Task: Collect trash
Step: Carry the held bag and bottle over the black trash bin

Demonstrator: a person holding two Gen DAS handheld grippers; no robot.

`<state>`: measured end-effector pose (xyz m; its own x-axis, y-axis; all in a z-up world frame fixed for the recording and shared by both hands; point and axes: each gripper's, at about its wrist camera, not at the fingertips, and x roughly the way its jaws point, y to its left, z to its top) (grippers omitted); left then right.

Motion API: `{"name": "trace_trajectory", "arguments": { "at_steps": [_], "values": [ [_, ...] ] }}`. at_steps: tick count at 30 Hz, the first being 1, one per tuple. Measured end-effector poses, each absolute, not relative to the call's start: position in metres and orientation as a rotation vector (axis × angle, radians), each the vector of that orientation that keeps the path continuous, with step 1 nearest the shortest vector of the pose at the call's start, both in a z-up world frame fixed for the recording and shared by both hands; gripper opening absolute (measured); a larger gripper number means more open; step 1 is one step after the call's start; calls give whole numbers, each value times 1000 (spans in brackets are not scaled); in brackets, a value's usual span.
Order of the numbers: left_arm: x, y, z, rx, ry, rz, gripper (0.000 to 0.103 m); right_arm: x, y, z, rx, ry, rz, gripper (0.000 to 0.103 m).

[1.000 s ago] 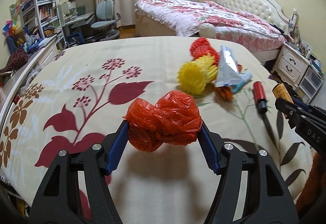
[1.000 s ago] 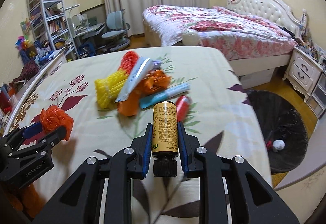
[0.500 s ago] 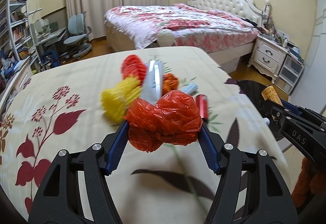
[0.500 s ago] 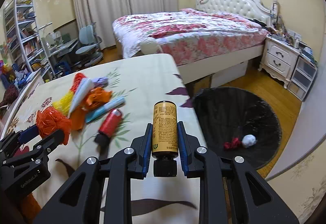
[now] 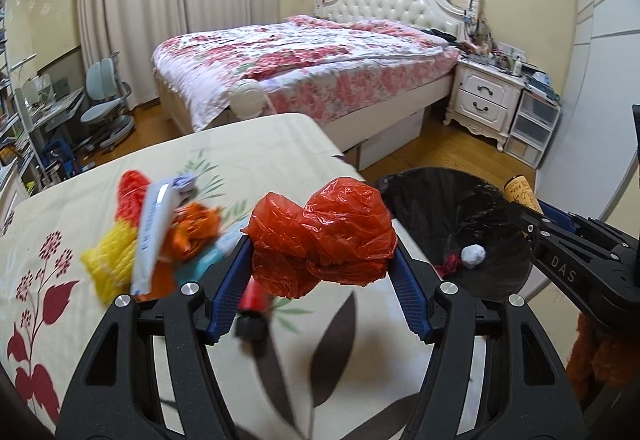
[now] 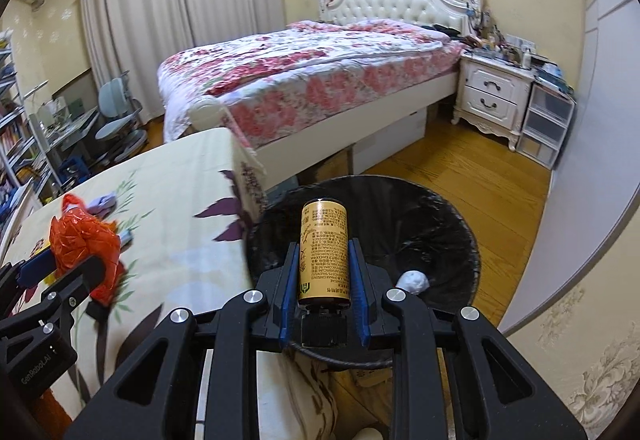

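My left gripper (image 5: 320, 264) is shut on a crumpled red plastic bag (image 5: 324, 236), held above the near bed's right edge. My right gripper (image 6: 323, 260) is shut on a small gold bottle (image 6: 325, 252) with a black cap, held over the black-lined trash bin (image 6: 440, 224) on the floor. The bin (image 5: 500, 268) holds a white ball (image 6: 414, 281) and a red scrap (image 5: 450, 262). On the floral cover (image 5: 248, 148) lies a pile: yellow mesh (image 5: 110, 256), red mesh (image 5: 130, 192), a white tube (image 5: 154, 228), orange wrapping (image 5: 196, 228) and a red bottle (image 5: 254, 300). The right gripper (image 5: 520, 200) also shows at the left wrist view's right edge.
A second bed (image 5: 304, 60) with a pink floral quilt stands behind. A white nightstand (image 6: 492, 96) and plastic drawers (image 6: 548, 124) line the right wall. Desk chairs (image 5: 106, 96) and shelves are at the far left. Wooden floor (image 6: 460, 164) surrounds the bin.
Both grippers have swung right with their loads, from over the bed's middle to its right edge. The bin now lies under the gold bottle. Both grips are unchanged.
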<state>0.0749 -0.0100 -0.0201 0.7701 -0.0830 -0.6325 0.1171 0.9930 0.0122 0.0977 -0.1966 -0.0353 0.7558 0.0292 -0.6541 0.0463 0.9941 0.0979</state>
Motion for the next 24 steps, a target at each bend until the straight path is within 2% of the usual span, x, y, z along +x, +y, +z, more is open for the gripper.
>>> {"name": "trace_trajectory", "arguments": {
  "at_steps": [24],
  "values": [
    [151,-89,-54,132,735,-151,65,141,-250,-65,167,749,-120,25]
  ]
}}
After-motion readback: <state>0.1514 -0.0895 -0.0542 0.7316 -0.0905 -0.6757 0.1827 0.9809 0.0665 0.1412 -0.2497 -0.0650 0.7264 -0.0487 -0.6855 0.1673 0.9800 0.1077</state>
